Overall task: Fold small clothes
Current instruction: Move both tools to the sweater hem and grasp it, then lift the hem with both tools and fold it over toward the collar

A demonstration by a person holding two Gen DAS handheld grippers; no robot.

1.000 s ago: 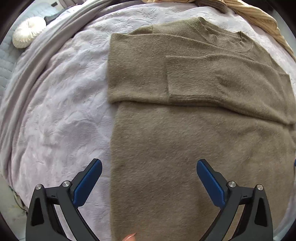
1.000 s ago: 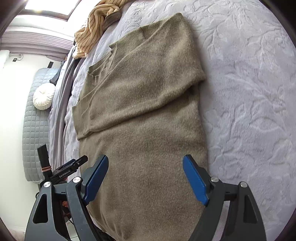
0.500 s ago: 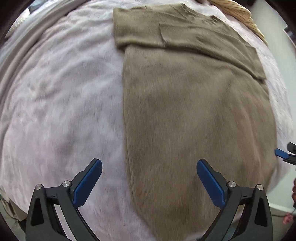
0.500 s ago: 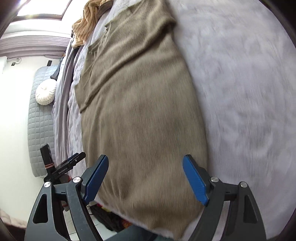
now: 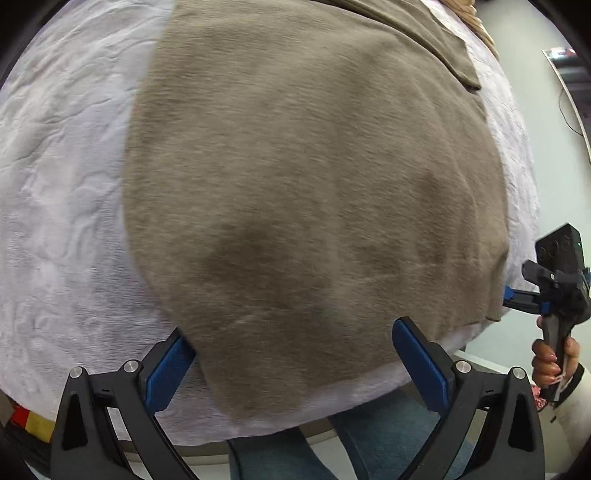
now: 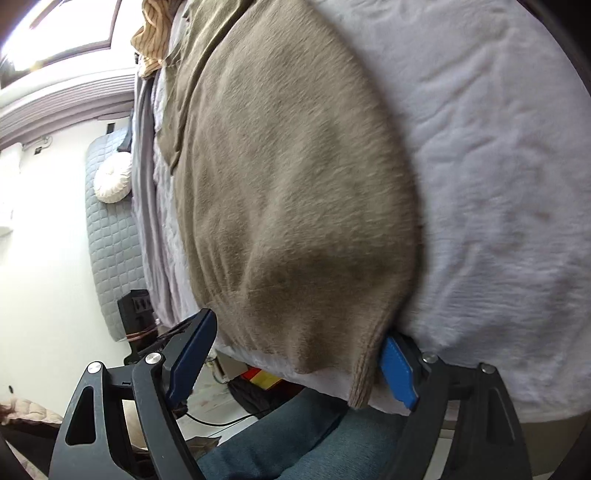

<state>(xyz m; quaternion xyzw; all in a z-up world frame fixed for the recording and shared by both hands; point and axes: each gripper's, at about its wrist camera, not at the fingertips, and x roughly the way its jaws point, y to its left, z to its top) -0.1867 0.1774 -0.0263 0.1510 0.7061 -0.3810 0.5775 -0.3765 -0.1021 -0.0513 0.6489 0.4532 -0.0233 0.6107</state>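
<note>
An olive-brown knit sweater [image 5: 306, 177] lies flat on a pale lavender bedspread [image 5: 62, 206], sleeves folded across the chest at the far end; it also shows in the right wrist view [image 6: 295, 192]. Its hem hangs at the bed's near edge. My left gripper [image 5: 291, 365] is open, its jaws straddling the hem's left corner. My right gripper [image 6: 295, 358] is open, straddling the hem's right corner; its right pad sits beside the ribbed edge [image 6: 364, 384]. The right gripper also shows in the left wrist view [image 5: 554, 291], held in a hand.
A striped tan garment [image 6: 155, 33] lies at the far end of the bed. A grey quilted headboard [image 6: 107, 236] with a round white cushion [image 6: 112, 179] stands on the left. The person's blue jeans [image 5: 369, 443] are below the bed edge.
Both grippers have pulled back from the sweater's chest toward its hem at the near bed edge and dropped lower. Both stay open.
</note>
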